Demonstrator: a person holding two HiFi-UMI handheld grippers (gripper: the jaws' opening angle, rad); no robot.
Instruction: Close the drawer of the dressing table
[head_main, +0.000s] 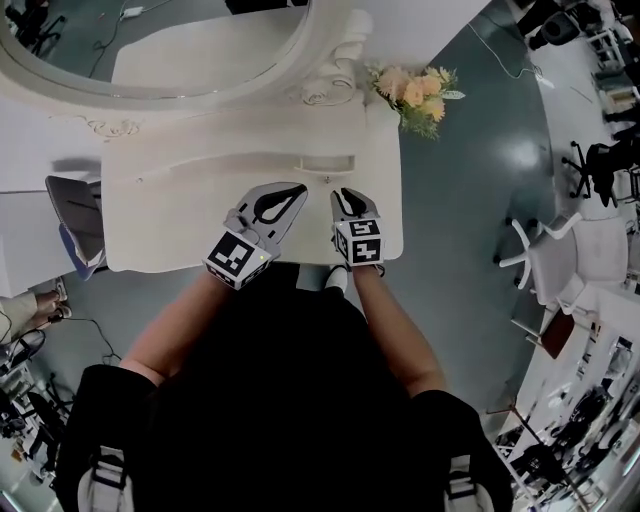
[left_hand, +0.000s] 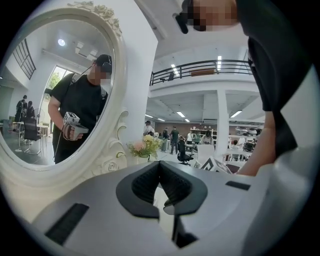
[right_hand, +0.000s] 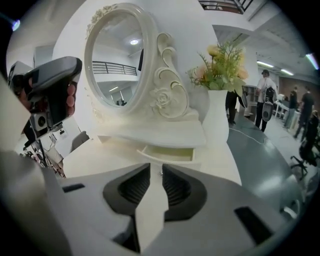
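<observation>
White dressing table (head_main: 180, 215), open drawer (right_hand: 167, 152) just ahead of right gripper (right_hand: 161, 169), fingers slightly parted, left gripper (left_hand: 159, 165) fingers closed, empty

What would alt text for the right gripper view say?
The right hand-held gripper, jaws slightly apart and gripping nothing, points at a small open drawer in a white dressing table. Behind stand an ornate oval mirror and a vase of flowers.

One drawer (right_hand: 167, 152), small, shallow and cream, stands partly pulled out of the raised shelf (right_hand: 150, 132) at the back of the cream bench (head_main: 180, 200), right of centre, below the oval mirror (right_hand: 117, 60). Its curved front carries a small knob (right_hand: 160, 173). It sits level.
</observation>
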